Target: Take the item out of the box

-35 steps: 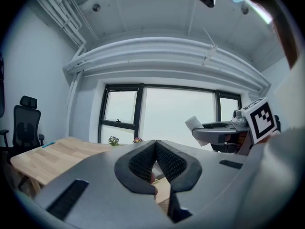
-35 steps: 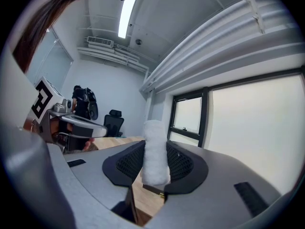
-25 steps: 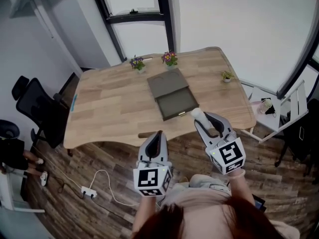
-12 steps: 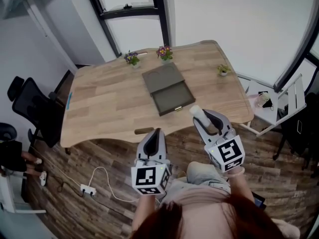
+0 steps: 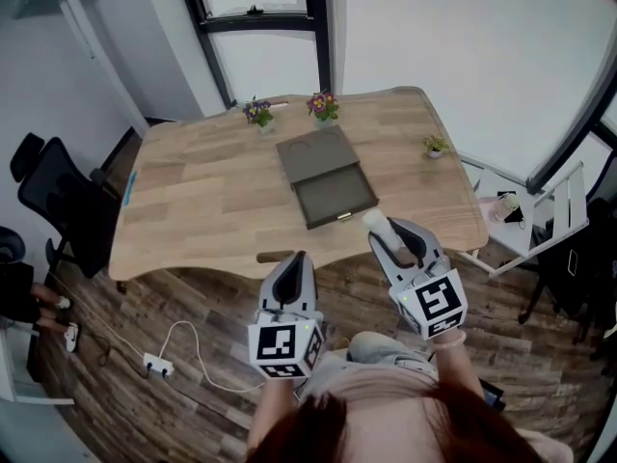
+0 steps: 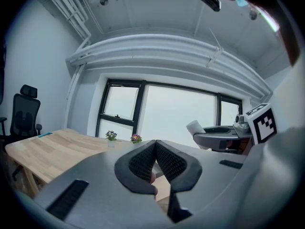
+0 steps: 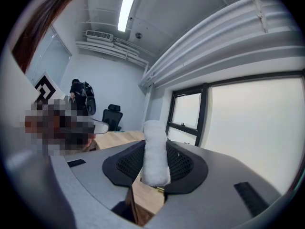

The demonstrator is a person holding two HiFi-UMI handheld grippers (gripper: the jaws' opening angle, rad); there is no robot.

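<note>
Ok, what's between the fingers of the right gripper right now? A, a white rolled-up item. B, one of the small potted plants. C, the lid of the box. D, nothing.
A: the right gripper view shows a white rolled-up item standing upright between the fingers of the right gripper, which press on its sides, while the box lies open on the table.

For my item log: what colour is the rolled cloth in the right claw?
White rolled cloth, clearest in the right gripper view.
</note>
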